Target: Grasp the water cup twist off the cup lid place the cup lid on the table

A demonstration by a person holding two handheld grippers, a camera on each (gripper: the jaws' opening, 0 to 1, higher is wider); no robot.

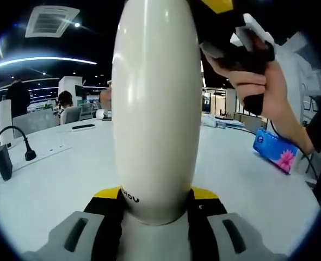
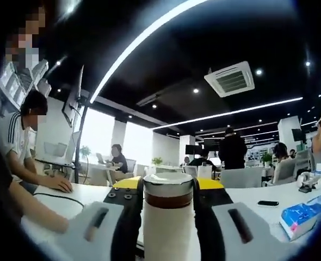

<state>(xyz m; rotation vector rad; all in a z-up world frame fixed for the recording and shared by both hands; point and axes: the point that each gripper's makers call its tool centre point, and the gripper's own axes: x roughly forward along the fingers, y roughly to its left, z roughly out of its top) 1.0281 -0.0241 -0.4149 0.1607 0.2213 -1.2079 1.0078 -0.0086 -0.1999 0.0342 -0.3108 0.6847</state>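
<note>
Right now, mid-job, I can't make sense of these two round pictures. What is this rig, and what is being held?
No robot arm here: a person carries a two-jaw gripper in each hand, each with its own camera. In the left gripper view, the left gripper is shut on the white cup; a hand holds the other gripper at its top. In the right gripper view, the right gripper is shut on the cup lid. On the white table lie a blue tissue pack and a black plug.
</note>
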